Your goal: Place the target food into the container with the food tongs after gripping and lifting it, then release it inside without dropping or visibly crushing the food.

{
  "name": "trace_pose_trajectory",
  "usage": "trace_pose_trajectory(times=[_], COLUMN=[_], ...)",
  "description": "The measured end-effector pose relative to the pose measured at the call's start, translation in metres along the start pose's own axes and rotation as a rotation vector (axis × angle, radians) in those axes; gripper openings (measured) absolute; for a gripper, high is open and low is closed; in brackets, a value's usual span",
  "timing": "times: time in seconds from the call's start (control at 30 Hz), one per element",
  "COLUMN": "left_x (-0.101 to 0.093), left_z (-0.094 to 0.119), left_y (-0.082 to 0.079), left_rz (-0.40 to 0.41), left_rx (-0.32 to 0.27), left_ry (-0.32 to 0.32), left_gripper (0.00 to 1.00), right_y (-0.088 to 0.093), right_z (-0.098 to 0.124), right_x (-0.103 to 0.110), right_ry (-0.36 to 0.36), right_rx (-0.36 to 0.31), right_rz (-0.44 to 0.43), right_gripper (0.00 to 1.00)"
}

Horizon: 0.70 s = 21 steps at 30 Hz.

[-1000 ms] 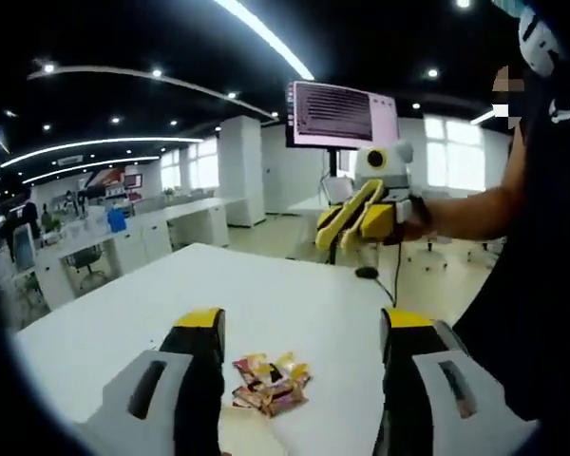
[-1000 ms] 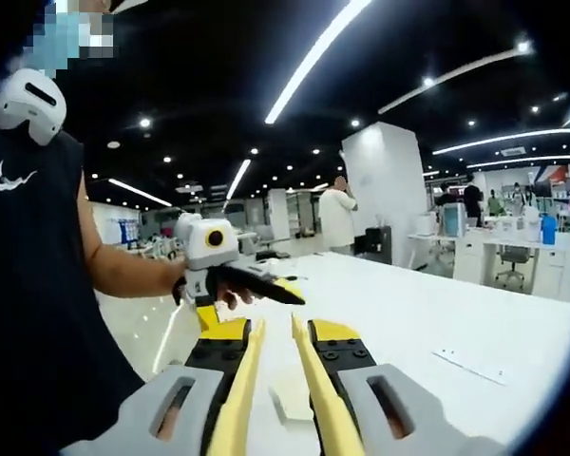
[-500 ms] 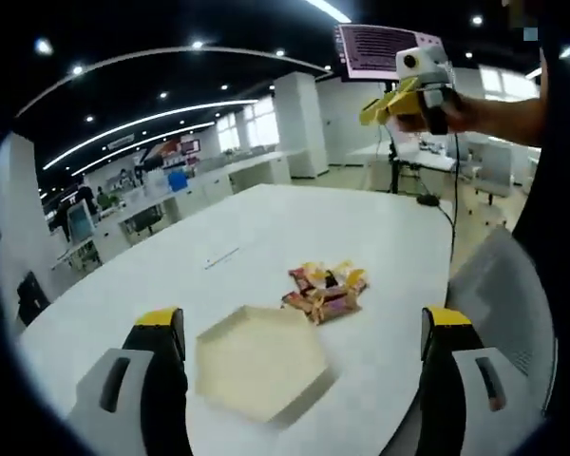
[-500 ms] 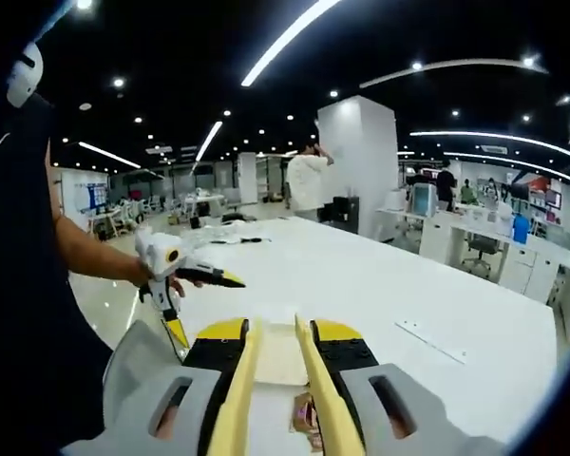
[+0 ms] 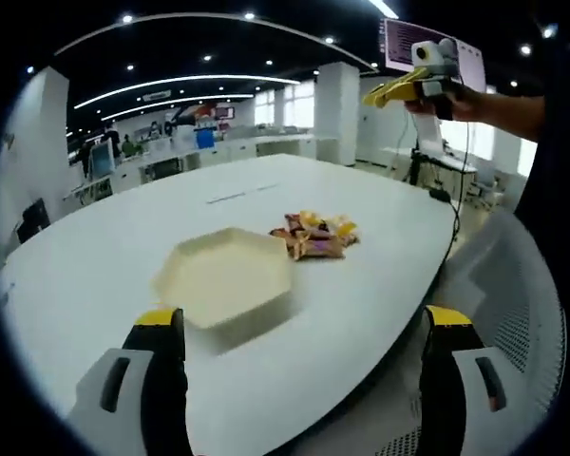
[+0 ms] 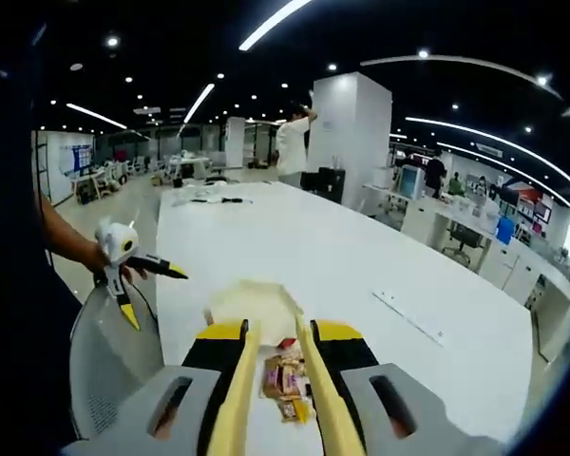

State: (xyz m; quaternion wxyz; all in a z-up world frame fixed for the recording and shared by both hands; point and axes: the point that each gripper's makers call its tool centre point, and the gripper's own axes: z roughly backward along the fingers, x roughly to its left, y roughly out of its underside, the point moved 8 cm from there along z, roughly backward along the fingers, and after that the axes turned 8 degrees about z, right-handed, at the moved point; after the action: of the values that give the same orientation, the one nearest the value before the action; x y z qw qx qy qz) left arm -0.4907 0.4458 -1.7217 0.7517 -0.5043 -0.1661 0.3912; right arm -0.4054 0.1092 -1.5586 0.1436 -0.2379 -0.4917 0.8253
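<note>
A large white desk (image 5: 95, 256) carries one shallow six-sided container (image 5: 223, 278), cream in colour, and just beside it a small pile of wrapped snacks (image 5: 315, 236); the wrappers are orange, yellow and dark, and I cannot count them exactly because they overlap. In the left gripper view the container lies nearer to the camera and the snacks lie behind it to the right, close to the desk edge, and nothing stands between them. The container looks empty. The left gripper (image 5: 304, 380) is above the near edge of the desk, its two fingers (image 5: 161, 380) wide apart and holding nothing. In the same view the right gripper (image 5: 399, 90) is in a hand, high above the far corner of the desk, in front of one monitor (image 5: 399, 43) on a stand. In the right gripper view the right gripper (image 6: 271, 399) carries two long yellow tongs blades (image 6: 236, 399) which stand slightly apart, with nothing between them; the snacks (image 6: 285, 378) show through the gap below, on the desk, and the container (image 6: 252, 299) lies beyond them. To the left in this view a hand holds the left gripper (image 6: 147, 275) over one grey mesh chair (image 6: 109, 370). One thin flat strip (image 6: 408, 318) lies on the desk to the right, well apart from the food. One person (image 6: 293, 142) in a white shirt stands at the far end of the desk, beside a white column (image 6: 356, 133), and more desks with chairs stand behind.
</note>
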Motion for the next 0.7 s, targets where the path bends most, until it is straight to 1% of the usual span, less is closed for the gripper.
trace_pose_trajectory(times=[0.07,0.1,0.13,0.2,0.23,0.3,0.37,0.4,0.47,0.5,0.53,0.63,0.67,0.7], left_x=[0.000,0.001,0.003,0.002,0.003,0.002,0.002,0.000,0.001,-0.006,-0.008,-0.006,-0.004,-0.003], left_z=[-0.002,-0.002,-0.002,-0.001,0.000,-0.003,-0.008,-0.011,-0.013,-0.014,-0.014,-0.014,-0.015,-0.015], left_y=[-0.003,-0.003,-0.002,-0.005,-0.009,-0.018,-0.021,-0.018,-0.011,-0.013,-0.013,-0.011,-0.011,-0.011], left_rz=[-0.021,-0.021,0.008,-0.006,-0.005,0.010,0.017,0.021,-0.010,-0.021,-0.029,-0.042,-0.025,-0.013], left_rx=[-0.015,-0.012,-0.001,-0.007,-0.013,-0.046,-0.059,-0.050,0.017,-0.005,-0.013,0.005,0.013,0.007], left_ry=[-0.013,-0.020,-0.021,-0.020,-0.020,-0.010,0.000,0.007,-0.028,0.014,0.023,0.014,0.000,0.000], left_gripper=[0.99,0.99,0.99,0.99,0.99,0.99,0.99,0.99,0.99,0.99,0.99,0.99,0.99,0.99], right_y=[0.004,0.006,0.009,0.012,0.014,0.018,0.024,0.027,0.035,0.037,0.040,0.049,0.053,0.056], right_z=[-0.002,-0.003,-0.004,-0.006,-0.007,-0.009,-0.012,-0.013,-0.015,-0.017,-0.018,-0.023,-0.025,-0.027], right_x=[-0.001,-0.001,-0.001,-0.002,-0.003,-0.005,-0.007,-0.009,-0.012,-0.013,-0.013,-0.013,-0.013,-0.013], right_ry=[-0.011,-0.013,-0.028,-0.031,-0.035,-0.039,-0.043,-0.040,-0.028,-0.025,-0.019,-0.025,-0.027,-0.031], right_rx=[0.004,0.009,0.020,0.023,0.037,0.051,0.067,0.075,0.099,0.105,0.113,0.132,0.142,0.151], right_rz=[0.011,0.020,0.016,0.014,0.025,0.040,0.040,0.036,0.009,0.005,0.007,0.002,0.006,0.008], right_gripper=[0.25,0.25,0.25,0.26,0.26,0.25,0.25,0.25,0.24,0.24,0.24,0.24,0.24,0.24])
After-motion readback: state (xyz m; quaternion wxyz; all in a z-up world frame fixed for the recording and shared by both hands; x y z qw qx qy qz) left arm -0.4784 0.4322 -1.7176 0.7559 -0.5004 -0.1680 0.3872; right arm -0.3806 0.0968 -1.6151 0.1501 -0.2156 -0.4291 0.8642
